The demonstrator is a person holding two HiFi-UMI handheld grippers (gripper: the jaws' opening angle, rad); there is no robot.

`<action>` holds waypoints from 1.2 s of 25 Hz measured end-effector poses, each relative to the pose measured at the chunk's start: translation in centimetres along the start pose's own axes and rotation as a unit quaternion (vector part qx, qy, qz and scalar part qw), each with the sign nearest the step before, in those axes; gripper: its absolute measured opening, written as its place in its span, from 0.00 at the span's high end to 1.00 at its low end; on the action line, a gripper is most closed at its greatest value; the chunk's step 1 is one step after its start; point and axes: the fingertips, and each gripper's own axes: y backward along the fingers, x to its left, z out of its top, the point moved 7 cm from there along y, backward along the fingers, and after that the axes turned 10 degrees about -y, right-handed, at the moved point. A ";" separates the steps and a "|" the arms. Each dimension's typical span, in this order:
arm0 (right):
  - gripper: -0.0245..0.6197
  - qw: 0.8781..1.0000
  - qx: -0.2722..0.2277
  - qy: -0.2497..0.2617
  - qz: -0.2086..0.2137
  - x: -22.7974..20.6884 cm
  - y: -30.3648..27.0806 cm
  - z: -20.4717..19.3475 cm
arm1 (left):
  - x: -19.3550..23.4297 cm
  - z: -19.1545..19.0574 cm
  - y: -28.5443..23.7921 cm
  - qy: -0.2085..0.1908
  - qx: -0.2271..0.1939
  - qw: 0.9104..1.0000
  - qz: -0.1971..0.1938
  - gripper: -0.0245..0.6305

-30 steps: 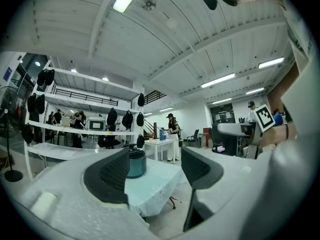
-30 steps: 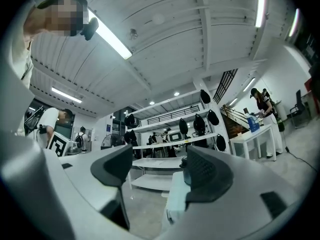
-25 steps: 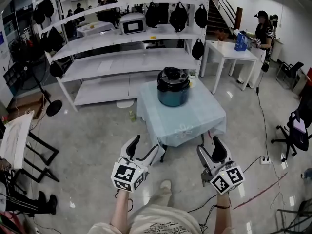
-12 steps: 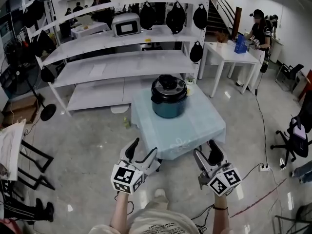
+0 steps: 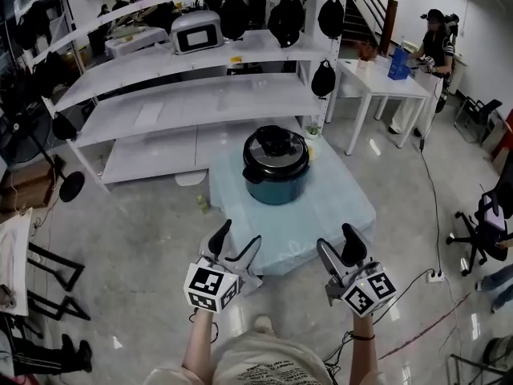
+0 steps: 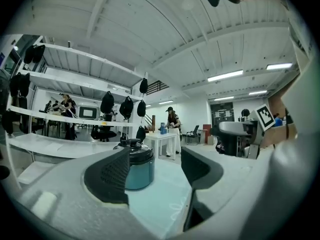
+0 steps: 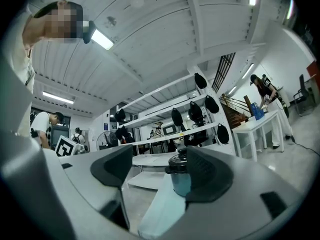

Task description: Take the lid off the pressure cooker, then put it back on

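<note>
A teal pressure cooker (image 5: 276, 179) with its black lid (image 5: 276, 148) on stands on a low table covered in pale blue cloth (image 5: 321, 215). It also shows between the jaws in the left gripper view, as the cooker (image 6: 138, 170), and in the right gripper view, as the cooker (image 7: 180, 181). My left gripper (image 5: 236, 243) hovers open short of the table's near left corner. My right gripper (image 5: 337, 245) hovers open near the table's front edge at the right. Both are empty and well short of the cooker.
White shelving (image 5: 184, 95) stands behind the table, with black bags and a microwave (image 5: 196, 31) on it. A white desk (image 5: 383, 83) with a person beside it is at the back right. Cables and an office chair (image 5: 489, 223) lie right; a fan (image 5: 68, 184) stands at left.
The table and cooker have come nearer in the head view. Both grippers now reach the table's front edge, still open and empty.
</note>
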 end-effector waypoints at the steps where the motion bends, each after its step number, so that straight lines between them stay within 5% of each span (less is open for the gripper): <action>1: 0.46 1.000 0.001 0.000 0.000 -0.4 -0.7 0.1 | 0.5 -0.1 -0.7 0.001 0.000 1.000 -0.001 0.49; 16: 0.46 0.999 0.026 0.034 0.015 -3.2 -8.0 1.1 | 5.5 -0.6 -6.2 0.010 -0.008 1.000 0.006 0.49; 30: 0.46 0.997 0.047 0.018 0.050 -11.3 -15.6 2.0 | 8.5 -0.9 -14.7 0.002 0.012 1.000 0.028 0.49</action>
